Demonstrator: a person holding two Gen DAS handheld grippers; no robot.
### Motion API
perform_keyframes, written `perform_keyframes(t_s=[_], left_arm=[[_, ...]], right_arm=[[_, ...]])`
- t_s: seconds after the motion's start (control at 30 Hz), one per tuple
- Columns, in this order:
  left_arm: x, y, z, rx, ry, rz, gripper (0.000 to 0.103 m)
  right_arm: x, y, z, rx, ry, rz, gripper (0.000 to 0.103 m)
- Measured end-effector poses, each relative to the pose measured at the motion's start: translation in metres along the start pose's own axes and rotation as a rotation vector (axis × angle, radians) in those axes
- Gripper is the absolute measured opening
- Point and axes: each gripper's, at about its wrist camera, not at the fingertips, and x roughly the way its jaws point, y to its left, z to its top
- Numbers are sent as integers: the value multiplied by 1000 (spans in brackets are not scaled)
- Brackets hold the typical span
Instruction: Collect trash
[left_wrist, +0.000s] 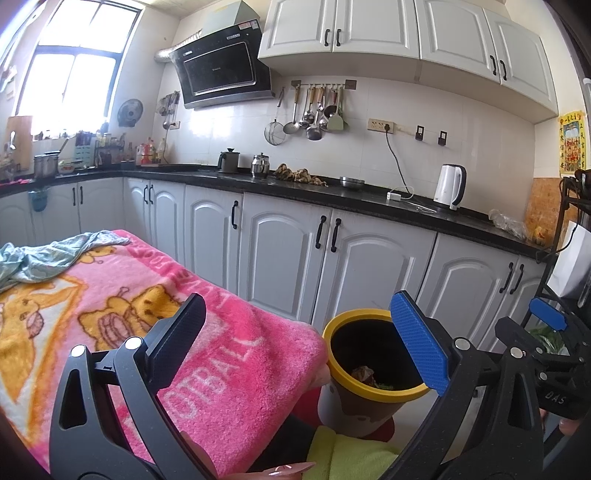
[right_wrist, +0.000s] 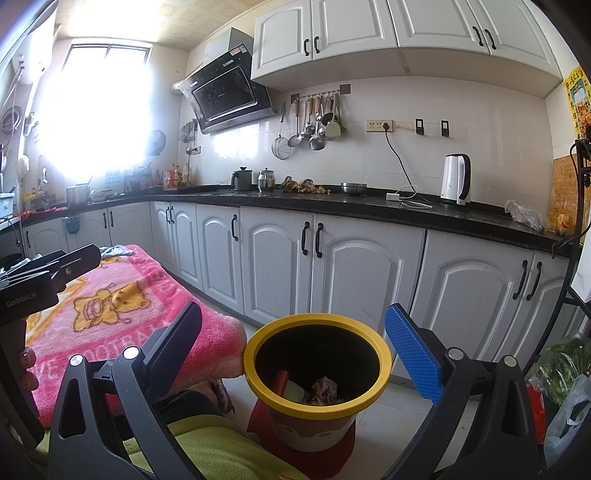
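One bin (right_wrist: 317, 369), two empty gaping tongs (right_wrist: 295, 354)

Both grippers share one build: the left gripper (left_wrist: 295, 339) and right gripper (right_wrist: 295, 350) each pair a black finger with a blue textured pad, on black frames with silver screws. White "GenRobot.AI" lettering marks the left body.

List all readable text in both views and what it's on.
"GenRobot.AI": body of the left gripper, seen in the right wrist view.
"DAS": body of the right gripper, seen in the left wrist view.
"FOOTBALL", partly cut off: pink blanket.
Too small or blurred: range hood logo and sticker, yellow wall poster characters, bottle labels on the counter.
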Motion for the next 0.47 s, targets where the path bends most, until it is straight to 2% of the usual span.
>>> perform_keyframes(t_s=[0.13,0.27,0.37,0.4,0.47], left_arm=[[4,5,-1,-2,30,10,92],[2,39,4,-85,59,68,92],[-11,103,10,-213,73,193,92],[-23,142,11,-270,66,293,92],[-43,197,9,-348,64,460,92]], right_arm=[[6,3,1,-19,19,23,97],[21,24,11,-86,37,106,97],[48,71,31,-99,82,247,97],[60,94,37,-117,119,311,97],[85,158,45,-143,184,476,97]])
